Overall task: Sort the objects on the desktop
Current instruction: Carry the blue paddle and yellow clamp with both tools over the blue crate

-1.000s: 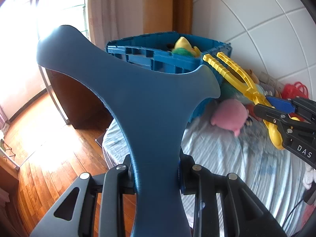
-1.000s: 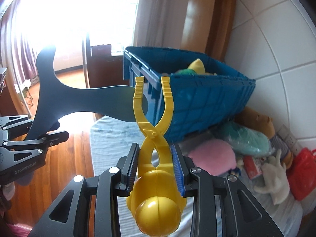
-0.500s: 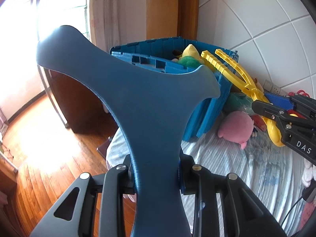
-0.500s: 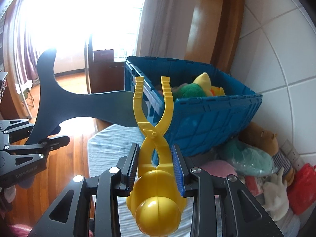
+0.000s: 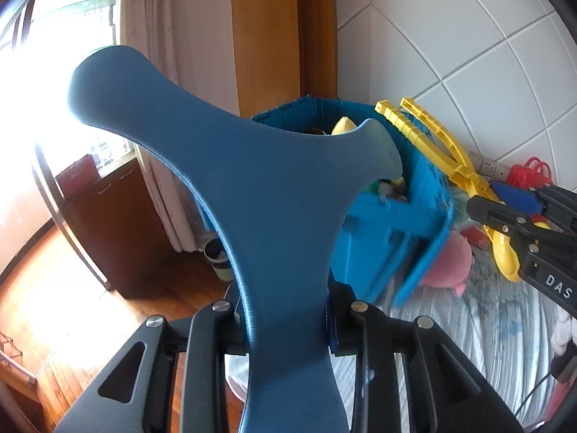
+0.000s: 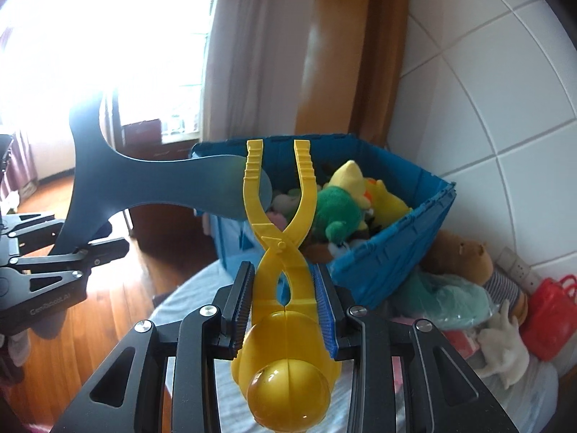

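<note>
Hand-held grippers both grip cargo over the blue bin (image 6: 389,263) at twelve o'clock, ready for dropping: left (image 5: 288,328) clamps the blue whale-tail piece (image 5: 267,216), right (image 6: 285,310) the yellow snowball tongs (image 6: 285,288).

Both hand-held grippers, left (image 5: 288,328) and right (image 6: 285,306), clamped, side by side.

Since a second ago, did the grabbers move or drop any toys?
Nothing was dropped. Both grippers rose and moved closer to the blue bin, so the plush toys inside now show. The left gripper still clamps the blue whale-tail piece, the right gripper still clamps the yellow snowball tongs.
</note>
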A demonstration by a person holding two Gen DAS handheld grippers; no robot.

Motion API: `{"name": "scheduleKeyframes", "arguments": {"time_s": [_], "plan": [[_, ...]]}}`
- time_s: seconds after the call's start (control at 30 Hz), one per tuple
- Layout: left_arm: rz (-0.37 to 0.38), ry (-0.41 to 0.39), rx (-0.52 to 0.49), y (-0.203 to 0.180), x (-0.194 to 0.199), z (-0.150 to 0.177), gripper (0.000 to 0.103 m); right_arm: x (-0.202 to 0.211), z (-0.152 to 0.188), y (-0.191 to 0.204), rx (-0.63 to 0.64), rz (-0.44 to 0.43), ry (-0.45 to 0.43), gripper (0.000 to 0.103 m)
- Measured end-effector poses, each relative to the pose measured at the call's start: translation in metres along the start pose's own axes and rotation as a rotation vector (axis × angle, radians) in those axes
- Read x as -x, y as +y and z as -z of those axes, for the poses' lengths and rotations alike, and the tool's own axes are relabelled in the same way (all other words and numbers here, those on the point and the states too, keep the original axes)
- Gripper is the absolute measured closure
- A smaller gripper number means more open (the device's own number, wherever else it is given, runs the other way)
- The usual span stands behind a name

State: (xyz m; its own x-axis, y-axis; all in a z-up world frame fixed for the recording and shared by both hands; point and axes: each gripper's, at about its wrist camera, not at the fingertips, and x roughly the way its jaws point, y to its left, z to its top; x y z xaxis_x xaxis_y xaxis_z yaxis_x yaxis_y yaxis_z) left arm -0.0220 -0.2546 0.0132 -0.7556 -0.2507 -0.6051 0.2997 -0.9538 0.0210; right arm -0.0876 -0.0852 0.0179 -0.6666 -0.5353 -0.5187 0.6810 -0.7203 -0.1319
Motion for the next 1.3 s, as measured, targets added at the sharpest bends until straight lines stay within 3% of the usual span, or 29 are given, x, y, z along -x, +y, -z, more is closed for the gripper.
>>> {"name": "scheduleKeyframes", "arguments": {"time_s": [0.33, 0.6, 0.93, 1.2, 1.3], "plan": [[0.023, -0.038, -0.035, 0.011, -0.065, -0.072, 0.075, -0.06, -0.055, -0.027, -0.032, 0.031, -0.029, 0.07], [0.07, 0.002, -0.054, 0.01, -0.126, -0.109, 0.075, -0.121, -0.074, -0.043, -0.063, 0.055, 0.015, 0.07], [0.205, 0.054, -0.204, 0.009, -0.197, -0.144, 0.075, -0.157, -0.079, -0.051, -0.176, 0.188, 0.084, 0.07], [0.385, 0.212, -0.282, 0.014, -0.244, -0.155, 0.075, -0.185, -0.07, -0.041, -0.249, 0.279, 0.2, 0.071], [0.417, 0.238, -0.31, 0.013, -0.253, -0.167, 0.075, -0.189, -0.068, -0.04, -0.273, 0.296, 0.222, 0.071]]}}
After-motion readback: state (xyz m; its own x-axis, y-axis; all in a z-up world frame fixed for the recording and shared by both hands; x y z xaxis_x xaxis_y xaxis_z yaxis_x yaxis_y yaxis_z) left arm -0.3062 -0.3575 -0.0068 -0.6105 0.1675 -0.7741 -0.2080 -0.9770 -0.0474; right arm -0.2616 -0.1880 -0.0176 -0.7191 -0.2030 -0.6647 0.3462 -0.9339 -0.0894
